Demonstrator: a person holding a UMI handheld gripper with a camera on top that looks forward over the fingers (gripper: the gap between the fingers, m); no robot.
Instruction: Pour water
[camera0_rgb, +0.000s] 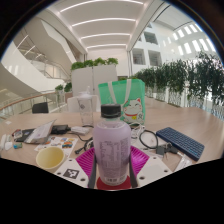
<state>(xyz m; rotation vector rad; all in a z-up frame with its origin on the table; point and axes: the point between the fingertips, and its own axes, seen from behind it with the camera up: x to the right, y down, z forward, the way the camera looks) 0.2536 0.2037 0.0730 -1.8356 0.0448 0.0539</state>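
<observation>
My claw (112, 172) is closed on a plastic bottle (112, 148): both pink pads (87, 163) press against its sides, one at each flank of the lower body. The bottle stands upright between my fingers, its long axis vertical, the white cap (111, 112) pointing straight up and the base down near the fingers' roots. Its body looks pale and translucent, with a reddish band low on it; I cannot tell how full it is.

Just beyond my left finger, on the round wooden table (190, 122), sits a small shallow bowl (50, 156) with a pale yellowish inside. Beside it lie a few small items I cannot make out, and farther left a crumpled clear plastic bag (40, 131). Directly behind the bottle a clear cup (86, 108) stands upright, and next to it a green paper bag (124, 100) with a white figure printed on it. To the right of my claw a dark cable (152, 140) curls on the tabletop, and beyond that a dark keyboard (180, 142) lies flat, angled away from me.

Past the table's far edge are white planters (94, 78) with green plants, a row of leafy shrubs (185, 78) to the right, and above it all a tall bright hall with curved white balconies (25, 70) and strip lights on the ceiling.
</observation>
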